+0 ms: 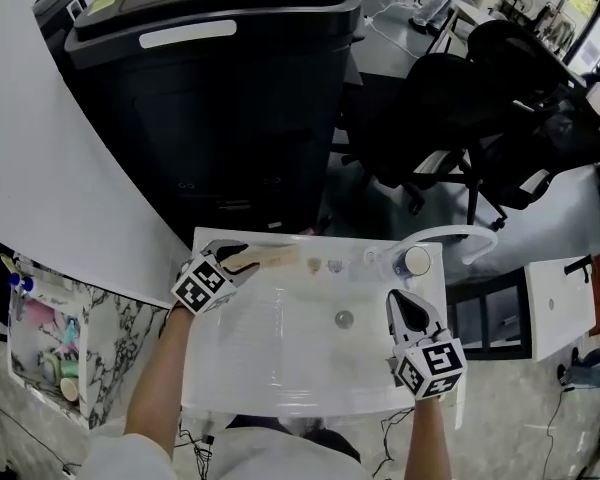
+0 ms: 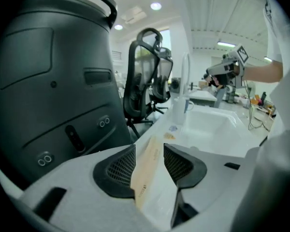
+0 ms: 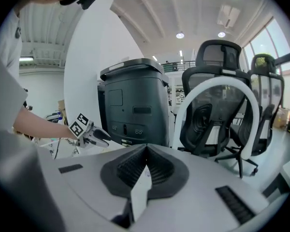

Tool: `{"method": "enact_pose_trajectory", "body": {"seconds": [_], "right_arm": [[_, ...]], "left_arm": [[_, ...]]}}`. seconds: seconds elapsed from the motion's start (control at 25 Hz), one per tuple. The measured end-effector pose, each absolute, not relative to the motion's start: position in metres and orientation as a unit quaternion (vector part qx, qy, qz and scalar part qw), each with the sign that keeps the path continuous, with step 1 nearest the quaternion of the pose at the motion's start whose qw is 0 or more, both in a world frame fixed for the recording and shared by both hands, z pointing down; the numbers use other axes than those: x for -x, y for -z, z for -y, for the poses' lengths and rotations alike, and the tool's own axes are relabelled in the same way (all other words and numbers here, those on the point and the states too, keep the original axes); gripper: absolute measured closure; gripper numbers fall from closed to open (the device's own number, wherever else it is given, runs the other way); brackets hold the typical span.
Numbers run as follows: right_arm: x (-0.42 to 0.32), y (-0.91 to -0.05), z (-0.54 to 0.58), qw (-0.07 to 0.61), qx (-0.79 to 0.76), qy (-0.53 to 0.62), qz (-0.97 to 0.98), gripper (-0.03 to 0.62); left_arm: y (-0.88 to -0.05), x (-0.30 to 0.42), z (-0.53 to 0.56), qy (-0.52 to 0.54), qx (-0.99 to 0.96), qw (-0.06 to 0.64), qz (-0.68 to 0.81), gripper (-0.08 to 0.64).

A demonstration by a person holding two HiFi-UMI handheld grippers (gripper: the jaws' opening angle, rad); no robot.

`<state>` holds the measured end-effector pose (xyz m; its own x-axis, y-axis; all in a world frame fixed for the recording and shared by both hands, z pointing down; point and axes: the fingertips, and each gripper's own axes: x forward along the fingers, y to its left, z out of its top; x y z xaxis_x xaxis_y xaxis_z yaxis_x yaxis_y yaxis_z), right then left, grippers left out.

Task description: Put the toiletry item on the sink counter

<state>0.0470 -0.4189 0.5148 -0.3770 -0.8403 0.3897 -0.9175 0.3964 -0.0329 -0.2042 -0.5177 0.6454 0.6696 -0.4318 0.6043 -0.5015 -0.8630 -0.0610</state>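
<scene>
A flat beige toiletry item (image 1: 272, 258) lies on the back rim of the white sink counter (image 1: 208, 383), at its far left corner. My left gripper (image 1: 244, 258) is over it, jaws apart. In the left gripper view the beige item (image 2: 144, 182) lies between the two dark pads; it rests along the left pad and a gap shows beside the right one. My right gripper (image 1: 408, 306) hangs over the right side of the basin, shut with nothing held. The right gripper view shows its jaws (image 3: 146, 151) closed, and the left gripper (image 3: 102, 135) far off.
A white arched faucet (image 1: 450, 235) and a round cup (image 1: 416, 261) stand at the counter's back right. Two small items (image 1: 322, 265) lie on the back rim. A big black machine (image 1: 220, 88) stands behind the counter, an office chair (image 1: 450, 118) to its right, a toiletry shelf (image 1: 45, 338) at left.
</scene>
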Motion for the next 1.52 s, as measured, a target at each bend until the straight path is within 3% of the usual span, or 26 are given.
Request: {"method": "enact_pose_trajectory", "body": {"seconds": [0.24,0.4,0.56,1.24,1.52], "right_arm": [[-0.058,-0.471,0.404,0.150,-0.520,-0.066,0.838,0.595],[-0.059,-0.440,0.390,0.139,-0.505,-0.026,0.851,0.595],[-0.051,-0.411,0.376,0.134,-0.478,0.022,0.868,0.595],[-0.051,-0.343,0.285,0.109,-0.419,0.111,0.895,0.595],[-0.052,-0.339,0.263,0.120,-0.412,0.131,0.893,0.595]], "left_arm": [[-0.559,0.224,0.475,-0.192,-0.910,0.070,0.360,0.425],[-0.508,0.237,0.432,-0.144,-0.892,0.062,0.424,0.505],[-0.467,0.248,0.392,-0.112,-0.866,0.046,0.486,0.539],[-0.367,0.237,0.236,-0.158,-0.798,-0.095,0.574,0.551],[-0.351,0.223,0.200,-0.156,-0.788,-0.112,0.585,0.549]]}}
